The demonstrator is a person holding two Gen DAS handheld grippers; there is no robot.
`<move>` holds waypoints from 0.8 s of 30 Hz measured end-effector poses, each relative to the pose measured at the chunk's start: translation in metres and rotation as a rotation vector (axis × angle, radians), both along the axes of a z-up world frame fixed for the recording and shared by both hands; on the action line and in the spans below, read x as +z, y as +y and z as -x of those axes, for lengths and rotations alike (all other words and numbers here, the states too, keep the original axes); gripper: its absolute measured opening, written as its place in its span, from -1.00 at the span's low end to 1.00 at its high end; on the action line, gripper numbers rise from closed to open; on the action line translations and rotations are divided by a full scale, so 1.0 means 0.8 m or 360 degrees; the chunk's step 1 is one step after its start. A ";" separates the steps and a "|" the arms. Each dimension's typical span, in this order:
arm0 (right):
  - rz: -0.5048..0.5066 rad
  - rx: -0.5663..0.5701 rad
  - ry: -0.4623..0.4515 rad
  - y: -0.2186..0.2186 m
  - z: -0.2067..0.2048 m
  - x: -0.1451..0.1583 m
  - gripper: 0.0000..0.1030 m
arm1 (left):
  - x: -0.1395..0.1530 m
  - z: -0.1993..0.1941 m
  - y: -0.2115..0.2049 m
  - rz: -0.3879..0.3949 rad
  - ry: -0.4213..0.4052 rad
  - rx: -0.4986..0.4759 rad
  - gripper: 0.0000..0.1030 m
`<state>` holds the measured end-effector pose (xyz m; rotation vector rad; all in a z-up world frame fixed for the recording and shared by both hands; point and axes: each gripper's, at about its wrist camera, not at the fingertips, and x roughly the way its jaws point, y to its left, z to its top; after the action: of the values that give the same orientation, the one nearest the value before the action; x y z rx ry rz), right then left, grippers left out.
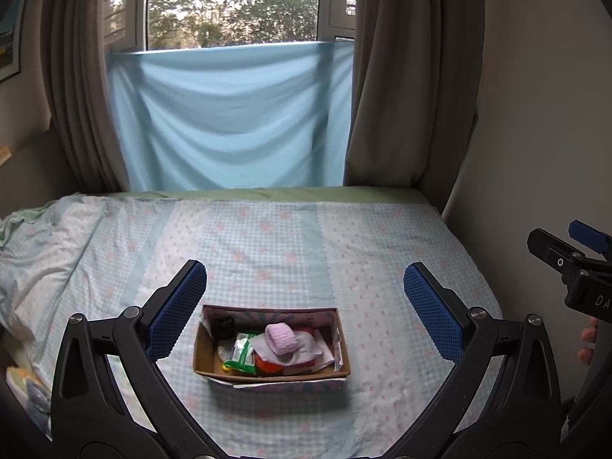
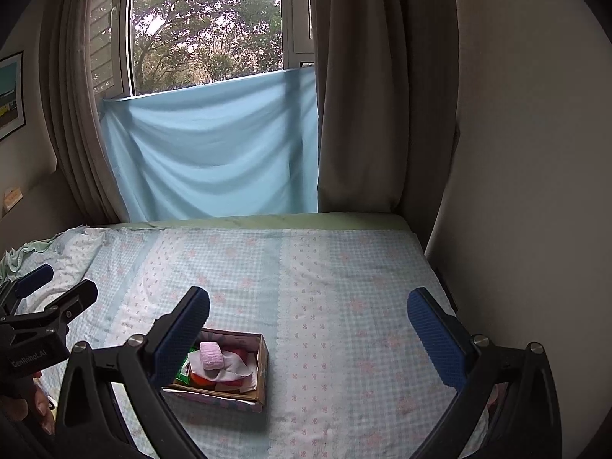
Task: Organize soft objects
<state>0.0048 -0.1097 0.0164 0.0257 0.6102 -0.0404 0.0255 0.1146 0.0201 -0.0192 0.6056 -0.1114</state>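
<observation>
While both grippers are hovering above the bed (image 1: pixel 290 237), much of the cardboard box (image 1: pixel 267 376) is staying hard to read: in the right wrist view its near-left corner is hiding behind a blue finger pad (image 2: pixel 183 336), and the items inside are overlapping so that only fragments are showing. A fuzzy lilac roll (image 1: pixel 282 338), ribbed and cylindrical, is lying on top of a pale cloth (image 1: pixel 306 348); beside it a crinkly green packet (image 1: pixel 241 355) is peeking out, with something orange-red (image 1: pixel 266 365) below it and a dark fluffy lump (image 1: pixel 223 325), possibly a hair tie, in the far-left corner. The box, wrapped outside in patterned paper, is sitting on the checked, flower-printed sheet near the bed's front edge. The left gripper (image 1: pixel 306 306) is hanging with its jaws spread wide and empty, straddling the box from above. The right gripper (image 2: pixel 306 329) is likewise gaping with nothing between its textured pads, the box lying just beside its left finger. Fingertips (image 1: pixel 587 344) are curling at the frame's edge.
</observation>
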 end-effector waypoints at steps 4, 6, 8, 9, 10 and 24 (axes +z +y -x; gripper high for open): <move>-0.0002 -0.0004 0.0000 -0.001 0.001 0.000 1.00 | -0.001 0.000 -0.002 -0.0010 0.0002 -0.0010 1.00; 0.0002 -0.0006 0.0004 -0.001 0.000 0.000 1.00 | 0.000 -0.001 -0.002 -0.0015 0.0000 -0.0012 0.99; 0.0002 -0.0007 0.0008 0.000 0.000 0.000 1.00 | 0.000 -0.001 -0.003 -0.0017 -0.0006 -0.0012 0.99; 0.0003 -0.0008 0.0007 0.000 -0.001 0.000 1.00 | 0.000 -0.001 -0.003 -0.0017 -0.0010 -0.0011 0.99; 0.0005 -0.0010 0.0008 0.001 -0.001 0.001 1.00 | 0.000 -0.001 -0.003 -0.0019 -0.0014 -0.0011 0.99; 0.0007 -0.0014 0.0010 0.001 -0.003 0.000 1.00 | 0.006 0.003 -0.004 -0.0044 -0.0086 0.0033 0.99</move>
<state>0.0075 -0.1086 0.0166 0.0240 0.6166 -0.0505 0.0228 0.1113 0.0251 0.0045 0.5527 -0.0832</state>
